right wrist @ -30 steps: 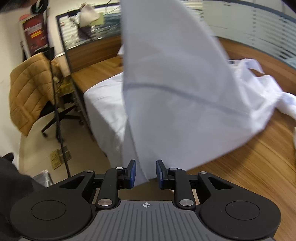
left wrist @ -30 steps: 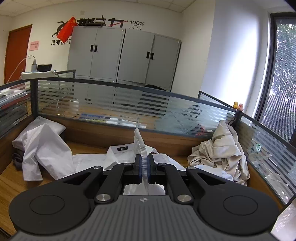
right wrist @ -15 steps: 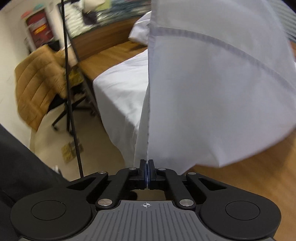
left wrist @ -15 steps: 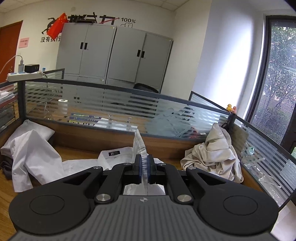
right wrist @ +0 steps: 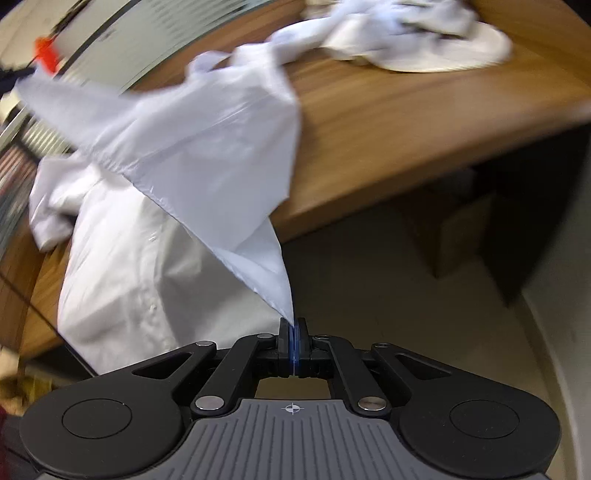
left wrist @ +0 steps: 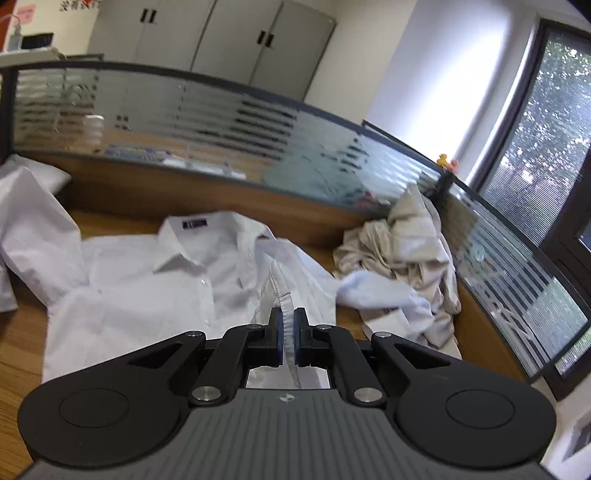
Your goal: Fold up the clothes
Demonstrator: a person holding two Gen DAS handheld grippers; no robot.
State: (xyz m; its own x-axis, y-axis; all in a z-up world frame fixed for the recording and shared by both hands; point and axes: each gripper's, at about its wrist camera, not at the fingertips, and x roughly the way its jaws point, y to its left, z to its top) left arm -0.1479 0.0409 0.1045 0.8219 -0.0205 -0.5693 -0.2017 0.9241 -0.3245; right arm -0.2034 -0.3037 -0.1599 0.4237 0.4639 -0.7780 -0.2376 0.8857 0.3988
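Shirt [left wrist: 147,291], white, collar at 12 o'clock, lies face up across the wooden desk [left wrist: 22,332], its hem end hanging over the near edge. Your left gripper [left wrist: 289,334] is pinched tight on a stitched fabric edge that rises at 12 o'clock from its fingers. Your right gripper [right wrist: 294,345] has just closed, and its pads are now clamped flat on a corner of the same shirt [right wrist: 207,147], which runs taut from there towards 10 o'clock, lifted off the desk [right wrist: 406,129].

Step in hand, as judged: the right-hand side of the shirt is gripped at two points and raised, ready to be carried over the body as the first lengthwise fold. The next move calls for both of your hands to travel together towards 9 o'clock, keeping the edge stretched, then lowering it flat before you let go.

Surroundings: a beige garment heap [left wrist: 406,251] sits at 2 o'clock in the left wrist view, another white garment [left wrist: 33,221] at 9 o'clock. Frosted glass partitions [left wrist: 221,125] ring the desk; grey cabinets [left wrist: 207,33] stand behind, a window [left wrist: 546,122] at 3 o'clock.
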